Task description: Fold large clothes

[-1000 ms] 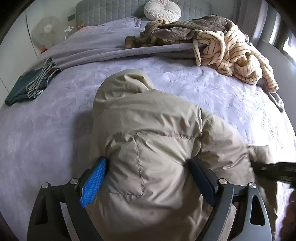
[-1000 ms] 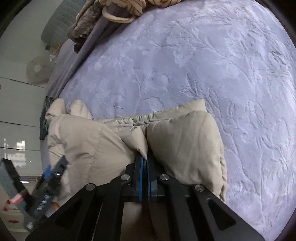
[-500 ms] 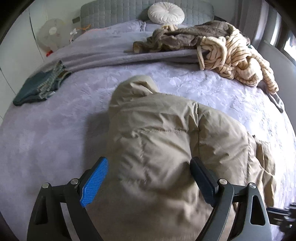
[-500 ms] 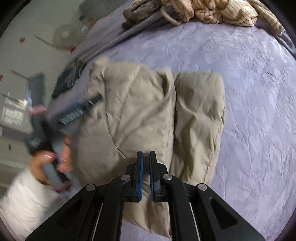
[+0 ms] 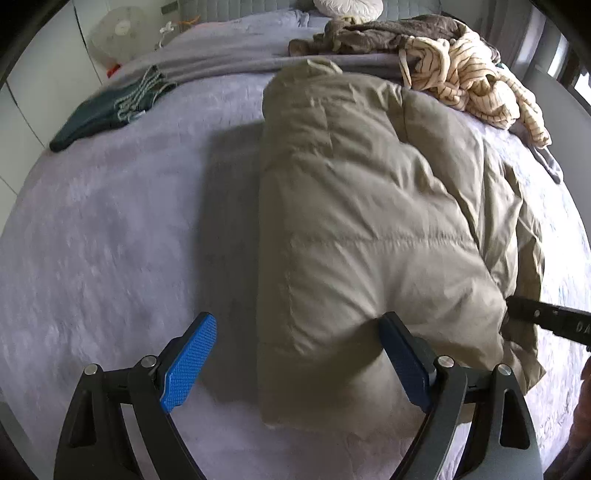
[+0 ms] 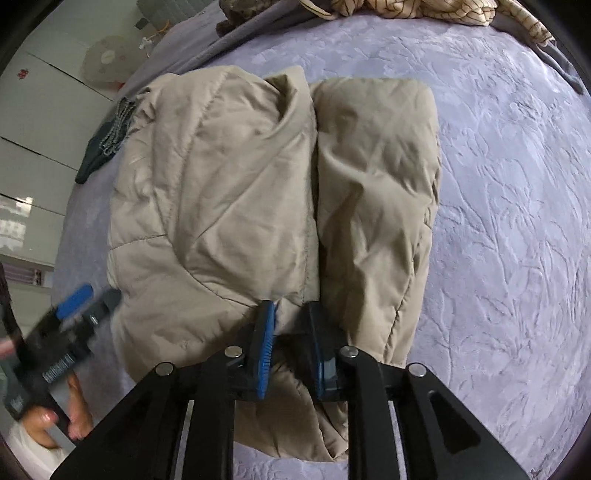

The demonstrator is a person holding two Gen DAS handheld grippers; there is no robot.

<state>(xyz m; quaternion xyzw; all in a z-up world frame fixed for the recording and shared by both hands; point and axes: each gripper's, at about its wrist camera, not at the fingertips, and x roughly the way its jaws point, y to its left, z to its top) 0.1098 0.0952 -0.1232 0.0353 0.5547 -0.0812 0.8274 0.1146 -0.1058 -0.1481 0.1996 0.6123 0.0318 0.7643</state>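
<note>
A beige puffer jacket [image 5: 369, 206] lies folded lengthwise on the lavender bedspread [image 5: 110, 240], hood toward the headboard. My left gripper [image 5: 295, 354] is open wide and straddles the jacket's near left corner. Its right finger touches the padding and its blue left pad [image 5: 188, 362] hangs over bare bedspread. In the right wrist view the jacket [image 6: 229, 192] shows two long folded panels side by side. My right gripper [image 6: 291, 314] hovers over the seam between them at the near hem, its jaws opening, with fabric below the gap but not pinched. A hand [image 6: 55, 417] holds the blurred left gripper [image 6: 74, 306].
A folded dark green garment [image 5: 107, 114] lies at the bed's left edge. A cream striped garment [image 5: 472, 81] and a brown blanket [image 5: 369, 37] are heaped at the far right. A round white pillow [image 5: 347, 5] sits at the headboard, and a fan [image 5: 118, 29] stands beside the bed.
The right gripper, shut on a jacket fold a second ago, has rolled and parted its jaws. The left gripper has slid left, from straddling the jacket's middle to its left edge.
</note>
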